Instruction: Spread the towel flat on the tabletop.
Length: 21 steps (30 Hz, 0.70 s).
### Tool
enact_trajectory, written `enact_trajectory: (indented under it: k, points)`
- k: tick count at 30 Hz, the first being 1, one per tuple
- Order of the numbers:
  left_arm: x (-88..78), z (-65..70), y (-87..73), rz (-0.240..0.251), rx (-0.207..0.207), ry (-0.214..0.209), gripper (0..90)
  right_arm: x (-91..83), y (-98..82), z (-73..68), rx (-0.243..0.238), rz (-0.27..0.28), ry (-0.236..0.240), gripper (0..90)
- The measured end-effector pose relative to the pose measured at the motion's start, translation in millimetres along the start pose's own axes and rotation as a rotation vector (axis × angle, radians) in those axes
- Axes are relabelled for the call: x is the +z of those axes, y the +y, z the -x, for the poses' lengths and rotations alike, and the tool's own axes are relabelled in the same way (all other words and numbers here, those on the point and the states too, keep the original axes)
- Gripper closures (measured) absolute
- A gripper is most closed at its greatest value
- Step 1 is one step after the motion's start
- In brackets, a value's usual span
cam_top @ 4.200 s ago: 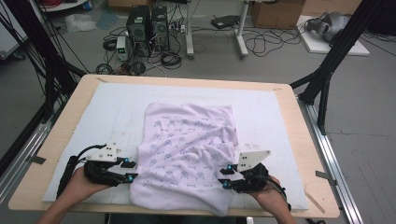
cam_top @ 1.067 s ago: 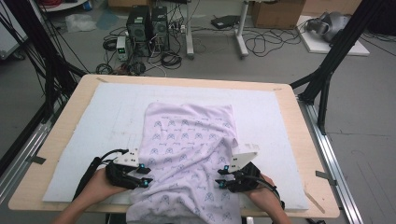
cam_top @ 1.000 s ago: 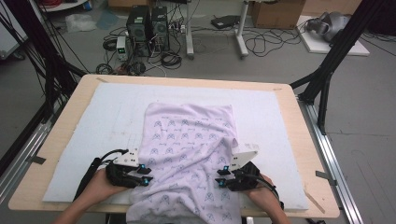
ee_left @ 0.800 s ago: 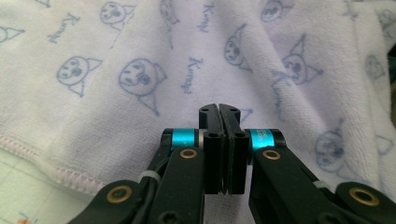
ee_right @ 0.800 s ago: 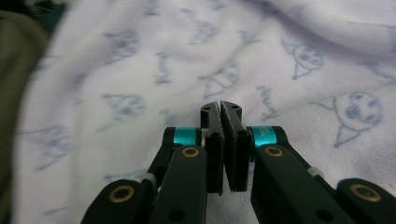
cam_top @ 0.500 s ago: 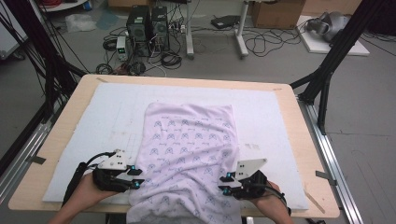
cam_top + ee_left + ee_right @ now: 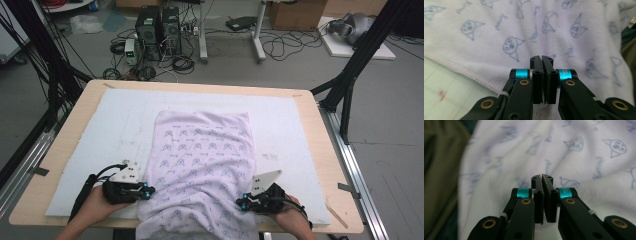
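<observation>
1. Work in hand: handling the pale cat-print cloth (image 7: 205, 165). It lies lengthwise at the centre of the white mat (image 7: 300, 125) on the wooden desk (image 7: 320, 150).
2. Cloth state: the far end is flat and square in the middle of the high view. The near end is rumpled and spills over the desk's front edge at bottom centre. No fold is laid in it yet.
3. Left claw (image 7: 150, 190): at the cloth's lower-left edge, just beside the hem. In the left gripper view the left claw (image 7: 542, 58) has just been closing and its jaws are pressed together. The cloth (image 7: 499, 32) lies behind them, and none is visible between the tips.
4. Right claw (image 7: 240, 202): on the lower-right part of the cloth. In the right gripper view the right claw (image 7: 542, 177) has likewise just closed, jaws pressed together over the cloth (image 7: 586, 165). Whether a thin layer is nipped lower down, I cannot tell.
5. Judgement: early stage. The spreading is largely done. Still to do are a confirmed hold on both near corners, smoothing the near end, and any fold.
</observation>
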<state>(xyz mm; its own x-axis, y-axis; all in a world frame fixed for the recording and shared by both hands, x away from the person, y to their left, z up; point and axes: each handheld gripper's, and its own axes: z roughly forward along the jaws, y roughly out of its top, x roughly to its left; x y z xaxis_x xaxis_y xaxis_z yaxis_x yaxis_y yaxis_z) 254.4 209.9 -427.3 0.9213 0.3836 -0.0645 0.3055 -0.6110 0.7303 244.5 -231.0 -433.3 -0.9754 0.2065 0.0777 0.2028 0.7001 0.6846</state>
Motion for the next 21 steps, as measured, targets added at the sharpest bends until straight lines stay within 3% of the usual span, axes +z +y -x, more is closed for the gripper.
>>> enact_trajectory:
  k: [2, 5, 7, 9, 10, 12, 14, 16, 18, 20, 21]
  points:
    - [-7.2, -3.6, 0.8, 0.014, -0.027, 0.017, 77.1, -10.5, -1.1, -3.8, 0.009, 0.03, -0.014, 82.0]
    - [-8.9, -12.7, 5.5, 0.027, -0.051, 0.068, 61.9, -21.3, -1.6, 6.7, 0.059, 0.053, -0.113, 71.2]
    - [-3.6, -17.9, 8.7, 0.023, -0.055, 0.084, 59.1, -20.9, -2.8, 18.8, 0.087, 0.062, -0.168, 66.0]
    - [5.4, -21.7, 10.2, 0.002, -0.06, 0.098, 59.1, -15.0, -4.2, 29.9, 0.114, 0.065, -0.181, 62.6]
    - [10.4, -23.4, 10.0, -0.011, -0.054, 0.107, 60.0, -10.7, -4.4, 33.2, 0.12, 0.06, -0.186, 62.5]
    - [20.5, -23.6, 7.3, -0.038, -0.034, 0.1, 74.6, -3.5, -3.5, 38.6, 0.125, 0.041, -0.171, 63.3]
    - [20.8, -24.6, 7.2, -0.022, -0.033, 0.098, 85.1, 0.1, -2.6, 41.6, 0.119, 0.037, -0.147, 70.2]
    - [21.0, -25.7, 8.9, -0.028, -0.035, 0.095, 87.8, 1.9, -1.1, 43.0, 0.126, 0.033, -0.12, 82.2]
    - [19.8, -27.7, 10.3, -0.035, -0.035, 0.135, 88.3, 1.3, 2.1, 43.8, 0.103, 0.015, -0.117, 85.7]
    - [16.8, -33.3, 10.7, -0.023, -0.055, 0.177, 88.6, -2.6, 4.1, 44.7, 0.07, -0.005, -0.164, 86.4]
    - [14.9, -37.1, 11.5, -0.016, -0.068, 0.197, 88.7, -6.4, 3.8, 46.6, 0.079, -0.003, -0.185, 86.4]
